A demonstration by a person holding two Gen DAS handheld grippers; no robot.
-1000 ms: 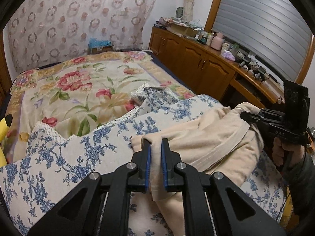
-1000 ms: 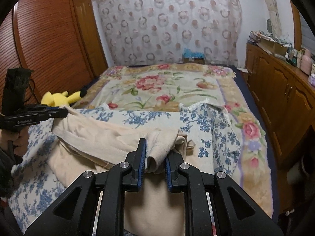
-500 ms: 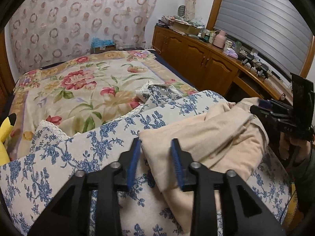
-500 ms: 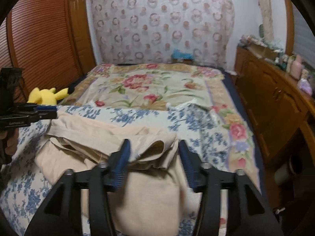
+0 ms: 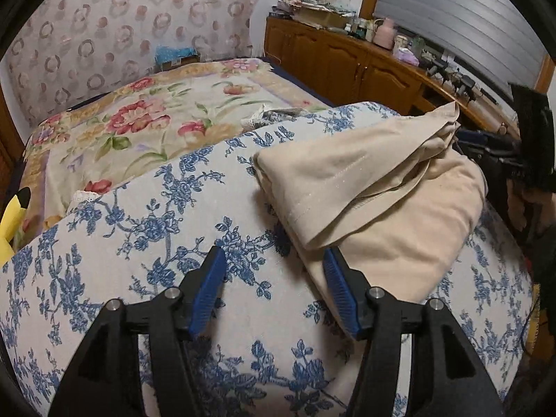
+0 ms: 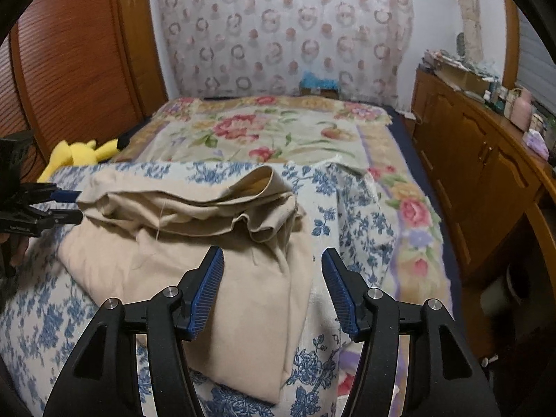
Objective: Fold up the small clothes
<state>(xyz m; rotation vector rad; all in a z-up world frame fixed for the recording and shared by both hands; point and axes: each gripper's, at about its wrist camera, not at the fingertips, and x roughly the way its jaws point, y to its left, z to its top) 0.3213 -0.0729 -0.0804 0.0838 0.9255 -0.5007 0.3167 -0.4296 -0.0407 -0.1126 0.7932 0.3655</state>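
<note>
Both claws are letting go: the left claw and right claw are spreading apart, gripping nothing. Just ahead of them the beige garment lies doubled on the bed, likely released so the fold settles.

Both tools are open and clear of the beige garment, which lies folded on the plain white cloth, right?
Not quite: the cloth is not plain white. The right wrist view shows the beige fabric garment lying folded on a white cloth printed with blue flowers. The rest holds: left tool and right tool stand open, jaws opening, pressing nothing.
</note>
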